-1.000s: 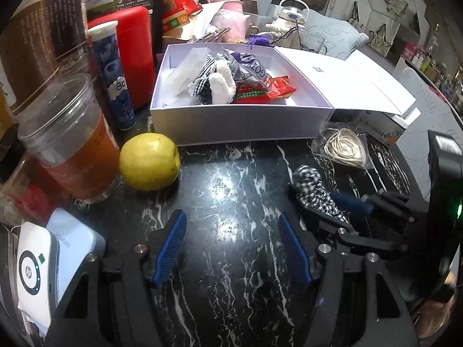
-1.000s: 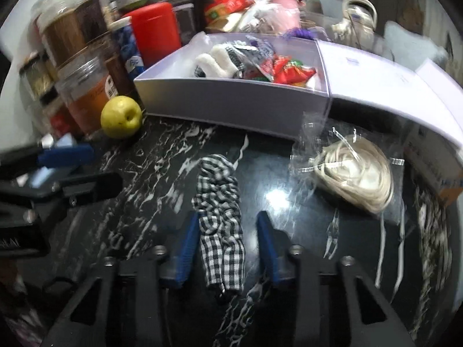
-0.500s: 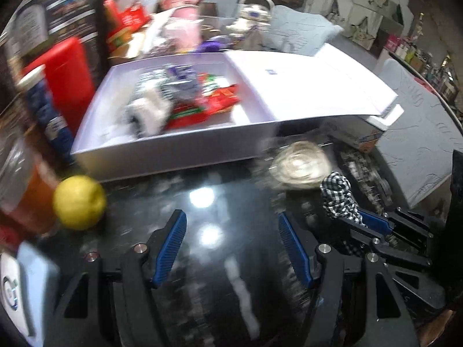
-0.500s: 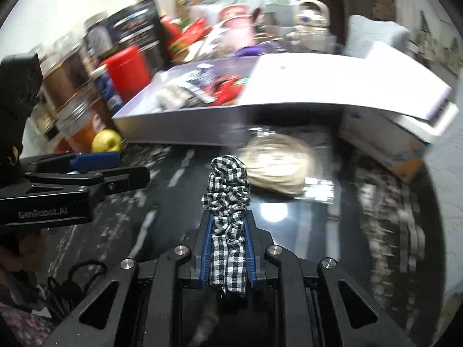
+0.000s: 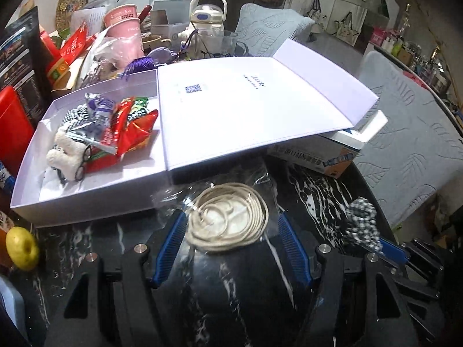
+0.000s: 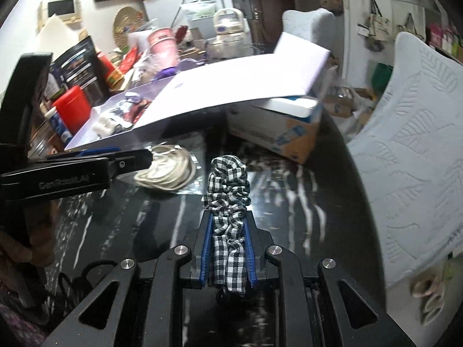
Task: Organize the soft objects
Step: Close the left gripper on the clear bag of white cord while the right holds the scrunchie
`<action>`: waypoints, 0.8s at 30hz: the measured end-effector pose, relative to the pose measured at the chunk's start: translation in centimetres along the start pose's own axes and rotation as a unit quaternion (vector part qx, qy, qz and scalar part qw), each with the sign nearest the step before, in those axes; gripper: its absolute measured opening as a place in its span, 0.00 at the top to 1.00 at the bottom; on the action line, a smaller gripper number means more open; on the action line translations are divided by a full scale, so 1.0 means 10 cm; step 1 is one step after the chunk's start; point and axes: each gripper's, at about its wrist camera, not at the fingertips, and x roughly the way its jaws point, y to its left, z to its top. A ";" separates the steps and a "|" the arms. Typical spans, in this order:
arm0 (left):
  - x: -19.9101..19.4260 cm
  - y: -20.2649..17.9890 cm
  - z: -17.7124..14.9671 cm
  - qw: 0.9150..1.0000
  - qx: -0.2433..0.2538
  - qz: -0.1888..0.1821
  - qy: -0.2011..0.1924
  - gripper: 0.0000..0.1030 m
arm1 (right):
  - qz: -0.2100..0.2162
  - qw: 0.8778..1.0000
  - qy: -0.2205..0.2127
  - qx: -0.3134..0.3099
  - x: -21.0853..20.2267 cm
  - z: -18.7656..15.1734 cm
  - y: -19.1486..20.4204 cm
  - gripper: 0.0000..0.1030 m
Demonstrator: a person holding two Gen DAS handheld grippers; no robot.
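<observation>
Scrunchie (image 6: 228, 202), black-and-white checked, sits pinched between the pressed-together right gripper (image 6: 227, 248) pads; left gripper (image 5: 231, 248) spreads apart around a bagged cord coil (image 5: 228, 219), not touching it.

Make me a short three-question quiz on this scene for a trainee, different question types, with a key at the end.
1. True or false: the right gripper is shut on the black-and-white checked fabric scrunchie.
2. Multiple choice: what lies between the fingers of the open left gripper? A) the yellow apple B) the coil of cream cord in a clear plastic bag C) a red snack packet
3. Fill in: the red snack packets lie inside the open ____ cardboard box.

Key: 1 true. 2 B, the coil of cream cord in a clear plastic bag, on the black marble-patterned table. 3 white.
</observation>
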 end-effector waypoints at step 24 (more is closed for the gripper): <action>0.69 0.03 0.02 0.998 0.010 0.047 0.041 0.01 | 0.015 0.999 0.017 0.024 0.15 0.05 -0.23 0.81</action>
